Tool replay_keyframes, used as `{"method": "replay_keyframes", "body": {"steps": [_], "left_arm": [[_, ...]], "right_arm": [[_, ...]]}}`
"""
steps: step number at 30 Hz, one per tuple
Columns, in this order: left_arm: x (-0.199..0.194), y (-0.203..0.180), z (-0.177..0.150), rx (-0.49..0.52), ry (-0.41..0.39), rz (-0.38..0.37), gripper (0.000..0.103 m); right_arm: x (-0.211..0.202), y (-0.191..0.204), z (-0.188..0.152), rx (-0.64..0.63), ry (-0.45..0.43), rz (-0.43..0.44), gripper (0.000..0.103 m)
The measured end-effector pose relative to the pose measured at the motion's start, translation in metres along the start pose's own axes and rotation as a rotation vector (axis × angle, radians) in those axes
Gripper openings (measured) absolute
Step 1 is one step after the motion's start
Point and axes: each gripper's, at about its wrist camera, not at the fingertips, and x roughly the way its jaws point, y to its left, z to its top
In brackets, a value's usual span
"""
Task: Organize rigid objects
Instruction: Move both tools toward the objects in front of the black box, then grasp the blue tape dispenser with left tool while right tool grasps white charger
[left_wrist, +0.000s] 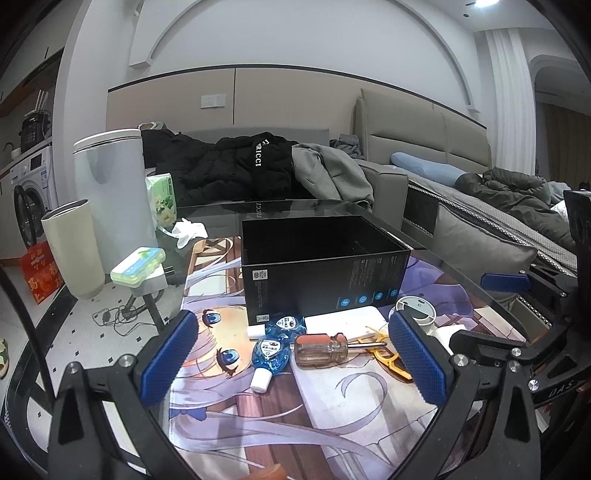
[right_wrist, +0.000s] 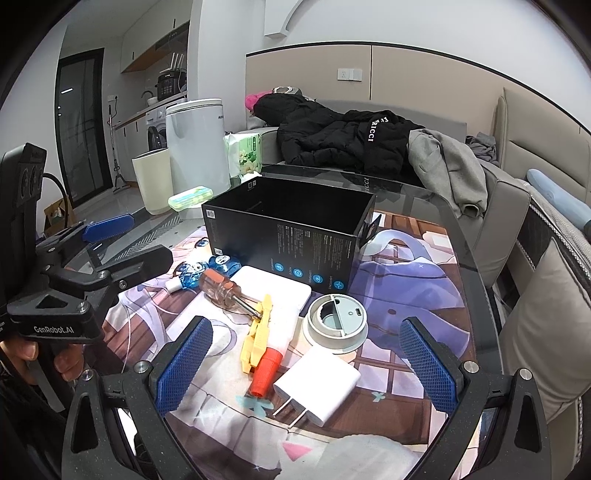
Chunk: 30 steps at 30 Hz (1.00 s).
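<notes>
Both grippers are held above a glass table (right_wrist: 424, 195) with a cartoon picture mat (right_wrist: 399, 273) on it. The left gripper (left_wrist: 295, 354) has its two blue pads wide apart and holds nothing. The right gripper (right_wrist: 306, 363) is wide apart too, with nothing in it. A black box (right_wrist: 291, 236) with an open top sits at the far side of the mat. Just in front of it lies a screwdriver (right_wrist: 227, 291) on its side. Its see-through orange handle is to the left and its metal tip points right and toward the near side, touching a yellow plastic piece (right_wrist: 256, 334). A white charger plug (right_wrist: 317, 386) lies nearest, between the right gripper's pads, prongs pointing near-left. A round white gadget (right_wrist: 336, 321) sits just behind it.
</notes>
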Motion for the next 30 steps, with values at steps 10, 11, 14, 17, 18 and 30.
{"method": "replay_keyframes", "body": {"steps": [10,11,14,17,18,30], "left_arm": [[0.003,0.003,0.001,0.001,0.001,0.001,0.103],[0.004,0.004,0.001,-0.001,0.001,-0.001,0.103],[0.007,0.005,0.002,-0.011,0.007,-0.007,0.103],[0.009,0.006,0.002,-0.017,0.011,-0.014,0.103],[0.01,0.006,0.002,-0.018,0.012,-0.017,0.103],[0.022,0.01,0.006,-0.039,0.046,-0.027,0.103]], "right_arm": [[0.0,-0.013,0.003,0.004,0.003,-0.011,0.103],[0.0,-0.014,0.004,-0.001,0.005,-0.011,0.103],[0.0,-0.015,0.004,-0.013,0.019,-0.015,0.103],[0.0,-0.016,0.003,-0.019,0.025,-0.016,0.103],[0.001,-0.017,0.003,-0.017,0.026,-0.012,0.103],[0.011,-0.03,-0.002,-0.018,0.072,-0.008,0.103]]}}
